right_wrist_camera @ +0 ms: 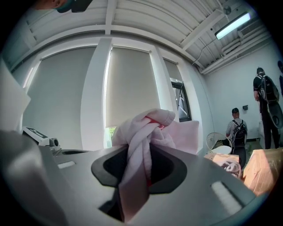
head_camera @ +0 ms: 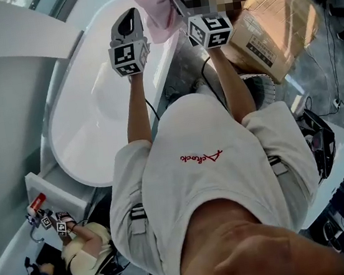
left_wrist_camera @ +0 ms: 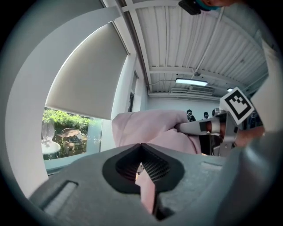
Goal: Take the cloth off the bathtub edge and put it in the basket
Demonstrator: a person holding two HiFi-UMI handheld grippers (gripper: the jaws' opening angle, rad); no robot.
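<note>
The pink cloth hangs in the air at the top of the head view, above the white bathtub's far end. My left gripper is shut on one part of it, and pink fabric shows pinched between its jaws. My right gripper is shut on another bunched part, which rises twisted out of its jaws as a knot of cloth. The two grippers are raised side by side, close together.
A large cardboard box lies on the floor to the right. A pale round mesh thing, maybe the basket, shows under my right arm. Another person crouches at the lower left beside the tub. Cables and gear sit at the right.
</note>
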